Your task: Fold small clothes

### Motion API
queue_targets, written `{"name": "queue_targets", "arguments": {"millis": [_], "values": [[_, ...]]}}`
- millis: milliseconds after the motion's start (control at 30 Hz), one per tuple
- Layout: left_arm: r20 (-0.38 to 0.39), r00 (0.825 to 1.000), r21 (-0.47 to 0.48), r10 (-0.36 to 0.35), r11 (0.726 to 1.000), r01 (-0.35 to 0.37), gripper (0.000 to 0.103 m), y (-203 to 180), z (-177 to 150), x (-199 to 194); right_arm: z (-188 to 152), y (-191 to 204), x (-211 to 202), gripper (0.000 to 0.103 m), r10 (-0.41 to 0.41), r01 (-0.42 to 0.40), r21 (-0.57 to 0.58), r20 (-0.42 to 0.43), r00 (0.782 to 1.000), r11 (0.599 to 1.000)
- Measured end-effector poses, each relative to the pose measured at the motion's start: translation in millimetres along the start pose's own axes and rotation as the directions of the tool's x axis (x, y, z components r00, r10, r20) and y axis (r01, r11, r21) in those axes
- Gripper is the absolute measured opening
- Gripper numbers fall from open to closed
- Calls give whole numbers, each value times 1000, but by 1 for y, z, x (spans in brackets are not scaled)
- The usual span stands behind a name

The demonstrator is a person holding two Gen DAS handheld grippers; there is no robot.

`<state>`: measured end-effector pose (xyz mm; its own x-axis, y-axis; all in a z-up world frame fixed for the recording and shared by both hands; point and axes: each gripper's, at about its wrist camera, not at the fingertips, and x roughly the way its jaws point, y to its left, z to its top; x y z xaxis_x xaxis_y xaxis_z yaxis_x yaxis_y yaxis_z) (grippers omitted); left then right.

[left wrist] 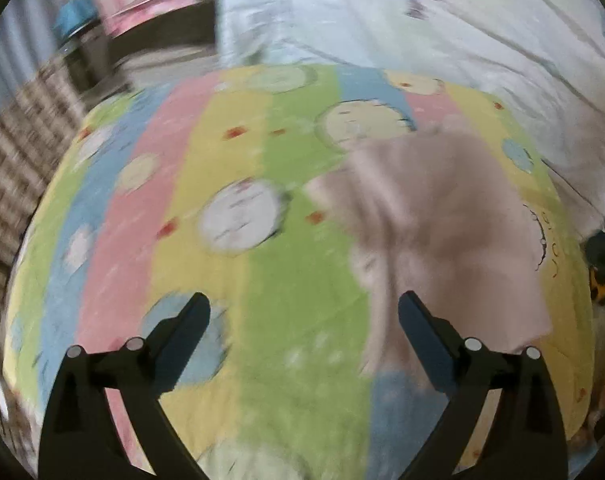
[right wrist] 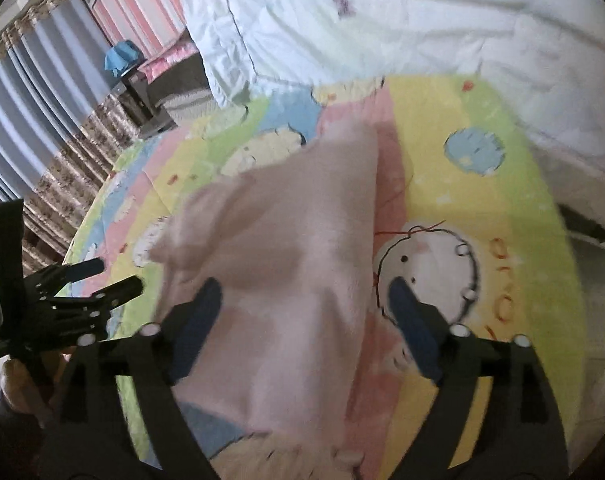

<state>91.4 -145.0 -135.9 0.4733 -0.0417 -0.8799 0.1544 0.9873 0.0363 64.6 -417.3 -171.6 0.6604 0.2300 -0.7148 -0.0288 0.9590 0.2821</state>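
Both grippers hang wide open with nothing between their pads: the right gripper (right wrist: 306, 312) is right over the pink garment (right wrist: 286, 248), which lies rumpled on the striped cartoon blanket (right wrist: 514, 208), while the left gripper (left wrist: 304, 320) is over bare blanket just beside the garment (left wrist: 442, 216). From where I stand, the risk is that a pinch on that loose heap catches the blanket too or only one layer, dragging the garment crooked. No basket or box near the garment shows, so nothing is held in any container.
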Motion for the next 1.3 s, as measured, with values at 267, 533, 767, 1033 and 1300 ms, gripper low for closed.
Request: {"name": "queue_targets", "arguments": {"millis": [267,533,767,1033,1300], "values": [[-32,999,-106,35,994,-38,96,55,-41,-73,-23,49,-56,100,-193,194,19,-29,981,981],[79,993,-13,92,996,-91,96,73,-41,-127,-61,104,-70,100,-286,285,-25,-29,958,958],[157,979,22,127,991,-132,96,87,-30,-168,-57,145,-104,100,-354,354,-9,11,935,935],[190,976,-3,102,995,-103,96,104,-20,-200,-48,171,-141,100,-382,381,37,32,923,924],[218,970,-23,110,994,-108,96,109,-18,-208,-39,185,-158,100,-393,390,50,67,917,919]]}}
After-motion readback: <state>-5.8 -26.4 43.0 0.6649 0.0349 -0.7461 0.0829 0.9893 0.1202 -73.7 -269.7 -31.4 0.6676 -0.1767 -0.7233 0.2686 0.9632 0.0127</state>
